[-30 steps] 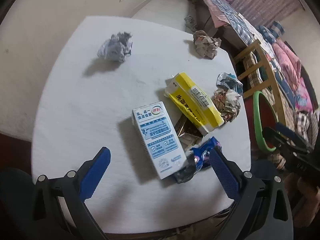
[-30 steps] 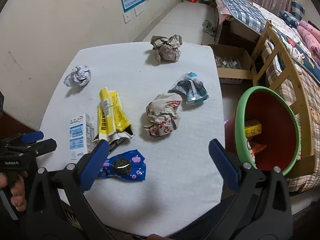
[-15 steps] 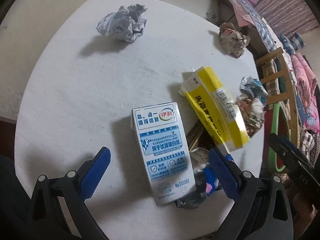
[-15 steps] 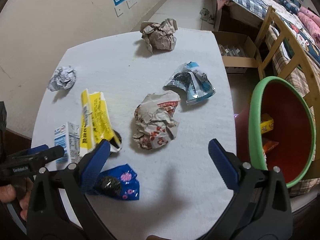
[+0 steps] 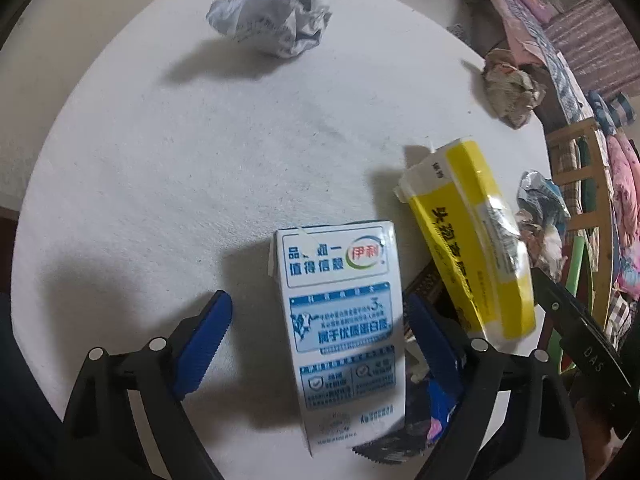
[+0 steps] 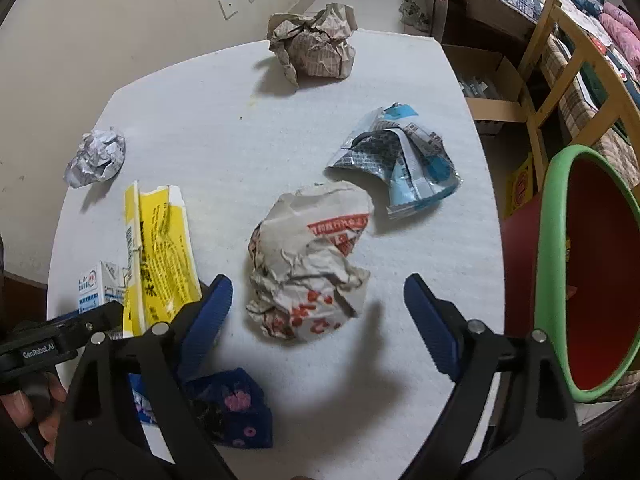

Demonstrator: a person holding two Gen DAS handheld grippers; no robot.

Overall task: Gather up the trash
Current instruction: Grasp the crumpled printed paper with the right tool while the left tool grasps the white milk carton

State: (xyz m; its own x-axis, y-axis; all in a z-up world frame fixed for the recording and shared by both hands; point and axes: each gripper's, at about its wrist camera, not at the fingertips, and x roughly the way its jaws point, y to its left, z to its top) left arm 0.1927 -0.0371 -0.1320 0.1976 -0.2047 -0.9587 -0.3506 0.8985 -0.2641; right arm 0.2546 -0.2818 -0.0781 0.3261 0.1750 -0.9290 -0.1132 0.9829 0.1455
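Observation:
My left gripper (image 5: 320,320) is open, its blue fingers either side of a white and blue milk carton (image 5: 344,320) lying flat on the white table (image 5: 160,160). A yellow carton (image 5: 468,240) lies just right of it. My right gripper (image 6: 318,308) is open around a crumpled white and red paper wrapper (image 6: 308,264). The red bin with a green rim (image 6: 592,264) stands off the table's right edge. The milk carton (image 6: 98,284) and yellow carton (image 6: 156,252) also show in the right wrist view.
A grey paper ball (image 5: 276,16) and a brown paper ball (image 6: 316,48) lie at the far side. A blue foil packet (image 6: 400,164) lies beyond the wrapper, a dark blue snack wrapper (image 6: 232,412) at the near edge. A wooden bed frame (image 6: 560,40) stands right.
Both grippers have moved forward and down. The left now straddles the milk carton and the right now straddles the white and red wrapper. Both stay open.

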